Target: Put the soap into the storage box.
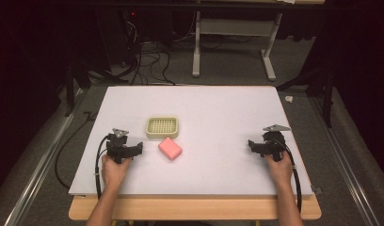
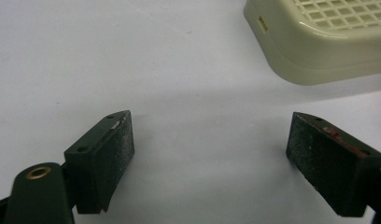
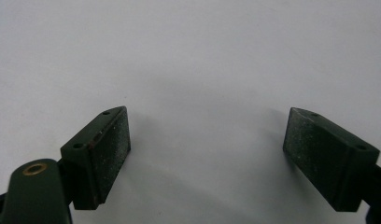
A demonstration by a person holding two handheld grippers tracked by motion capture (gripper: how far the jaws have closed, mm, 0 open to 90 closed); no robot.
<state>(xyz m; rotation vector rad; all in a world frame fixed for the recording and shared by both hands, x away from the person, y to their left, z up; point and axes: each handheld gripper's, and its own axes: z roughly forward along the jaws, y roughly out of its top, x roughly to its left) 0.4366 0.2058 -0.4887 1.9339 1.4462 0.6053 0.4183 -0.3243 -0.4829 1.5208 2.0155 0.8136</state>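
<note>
A cream soap dish with a grid top (image 1: 162,127) sits left of the table's middle, and its corner (image 2: 319,42) appears at the upper right of the left gripper view. A pink soap bar (image 1: 170,149) lies just in front of the dish, slightly to its right. My left gripper (image 1: 139,148) rests on the table left of the soap, its jaws wide apart with nothing between them (image 2: 209,144). My right gripper (image 1: 251,145) rests near the right side, pointing left, open over bare white surface (image 3: 207,140).
The white table top (image 1: 218,117) lies on a wooden board whose front edge (image 1: 195,207) shows near the person's forearms. Cables trail from each gripper off the table sides. Beyond the far edge stand a table frame (image 1: 232,42) and floor cables.
</note>
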